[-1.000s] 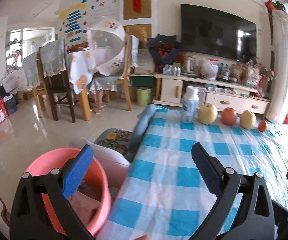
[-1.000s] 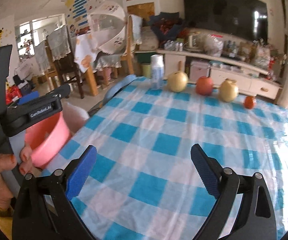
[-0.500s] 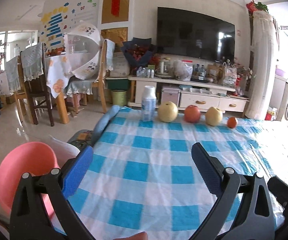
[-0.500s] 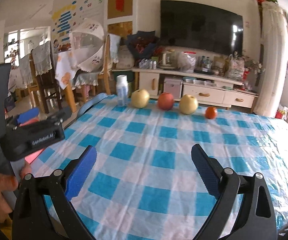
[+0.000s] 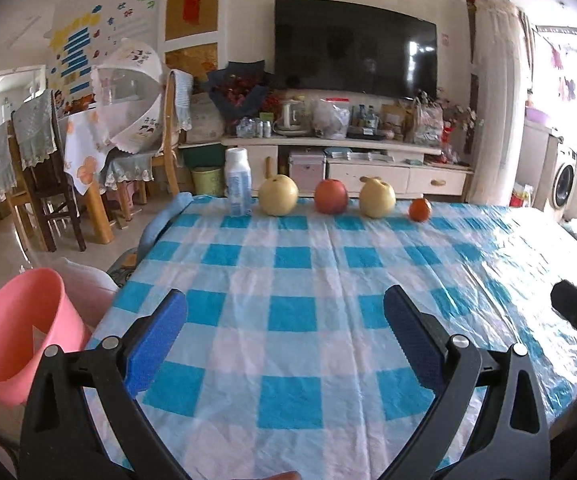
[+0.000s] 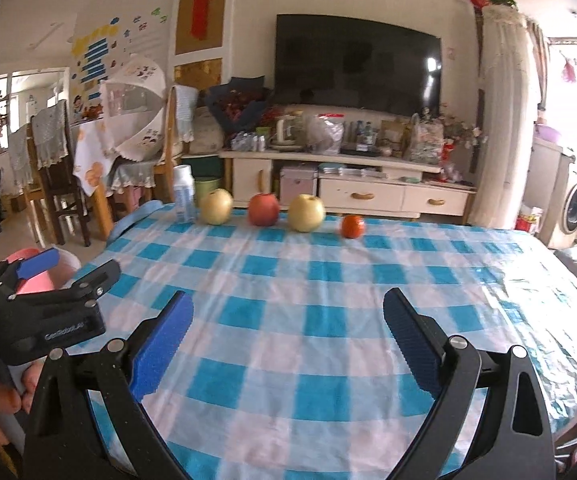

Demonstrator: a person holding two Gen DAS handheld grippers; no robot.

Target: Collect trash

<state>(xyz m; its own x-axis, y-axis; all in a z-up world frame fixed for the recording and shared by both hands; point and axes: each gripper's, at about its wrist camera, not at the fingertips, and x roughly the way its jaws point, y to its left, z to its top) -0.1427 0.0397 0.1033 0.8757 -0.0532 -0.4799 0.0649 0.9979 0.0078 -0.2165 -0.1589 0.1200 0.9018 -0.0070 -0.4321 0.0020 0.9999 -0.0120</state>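
**Pink bin beside the table, both grippers empty**

The pink plastic bucket (image 5: 20,332) stands off the tabletop's left edge; the left wrist view hides its base and contents, and the right wrist view hides most of it behind the left gripper (image 6: 54,276). Along the far edge of the blue-and-white checked tablecloth (image 5: 328,280) stand a white bottle (image 5: 237,187) and four fruits. The left gripper (image 5: 284,316) and right gripper (image 6: 286,316) hover with jaws apart, holding nothing.
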